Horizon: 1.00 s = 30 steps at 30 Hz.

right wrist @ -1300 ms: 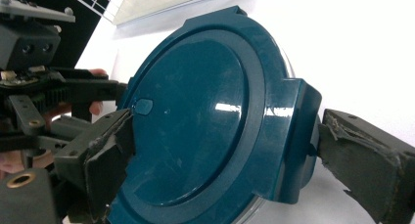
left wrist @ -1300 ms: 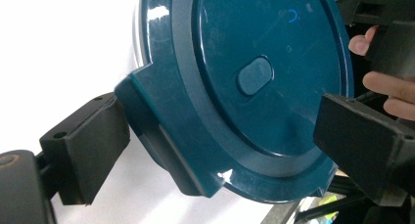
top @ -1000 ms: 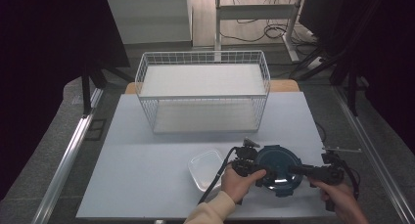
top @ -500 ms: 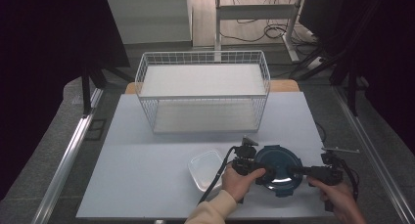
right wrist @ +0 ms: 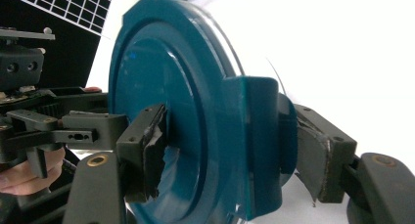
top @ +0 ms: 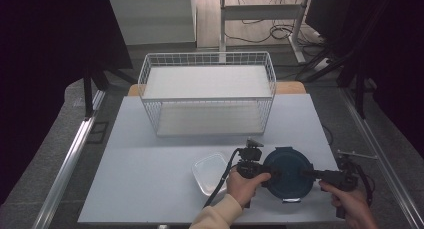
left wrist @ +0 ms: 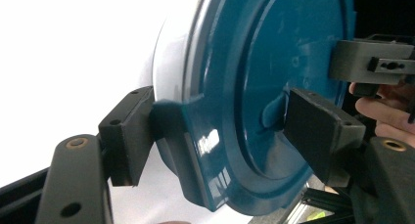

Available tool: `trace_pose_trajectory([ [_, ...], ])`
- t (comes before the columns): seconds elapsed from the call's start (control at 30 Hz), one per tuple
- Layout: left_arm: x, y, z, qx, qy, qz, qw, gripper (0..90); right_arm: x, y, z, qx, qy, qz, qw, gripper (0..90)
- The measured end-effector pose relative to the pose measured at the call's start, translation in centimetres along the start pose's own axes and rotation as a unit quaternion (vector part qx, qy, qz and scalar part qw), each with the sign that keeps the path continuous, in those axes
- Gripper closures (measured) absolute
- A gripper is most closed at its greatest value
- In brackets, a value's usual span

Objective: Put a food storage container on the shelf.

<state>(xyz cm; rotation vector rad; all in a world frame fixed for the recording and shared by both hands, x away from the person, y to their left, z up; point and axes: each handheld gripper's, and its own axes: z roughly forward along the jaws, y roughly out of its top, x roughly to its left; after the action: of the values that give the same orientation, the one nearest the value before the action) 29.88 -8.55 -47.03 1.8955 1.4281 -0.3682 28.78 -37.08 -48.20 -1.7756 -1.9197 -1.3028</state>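
A round container with a dark blue lid (top: 287,171) stands near the table's front right. My left gripper (top: 267,175) reaches it from the left and my right gripper (top: 306,175) from the right. In the left gripper view, one pad sits against the lid's side latch (left wrist: 186,150) and the other on the lid top (left wrist: 254,87); these jaws have just been closing on it. In the right gripper view, a torn pad (right wrist: 147,150) presses the lid top (right wrist: 161,77) and the other backs the opposite latch (right wrist: 254,136); these jaws have also been closing.
A clear square plastic tub (top: 210,173) lies just left of the round container. A white wire basket (top: 207,96) stands at the back of the pale table (top: 150,189). A cable trails from the left gripper toward the front edge.
Both pairs of jaws have drawn in on the lid's two side latches. The hands and the container have stayed in place.
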Motion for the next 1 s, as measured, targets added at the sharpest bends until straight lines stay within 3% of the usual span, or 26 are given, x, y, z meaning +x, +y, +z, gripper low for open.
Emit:
trace_pose_trajectory([
  [0.23,-0.6,0.2,-1.3,-0.014,-0.007,0.015,0.9998,29.8,1.4,0.2,-1.0,-0.017,-0.001,-0.020,0.9997,35.2],
  [0.47,-1.3,0.5,-3.8,-0.026,-0.008,0.034,0.9991,30.1,3.7,0.5,-1.9,-0.037,0.001,-0.045,0.9983,35.7],
  [0.83,-1.0,1.3,-8.3,-0.047,-0.003,0.044,0.9979,31.4,7.5,2.0,-1.5,-0.048,0.019,-0.065,0.9966,36.0],
  [1.0,-0.6,1.6,-9.9,-0.062,-0.009,0.038,0.9974,31.8,9.3,2.9,-1.1,-0.048,0.018,-0.080,0.9955,36.0],
])
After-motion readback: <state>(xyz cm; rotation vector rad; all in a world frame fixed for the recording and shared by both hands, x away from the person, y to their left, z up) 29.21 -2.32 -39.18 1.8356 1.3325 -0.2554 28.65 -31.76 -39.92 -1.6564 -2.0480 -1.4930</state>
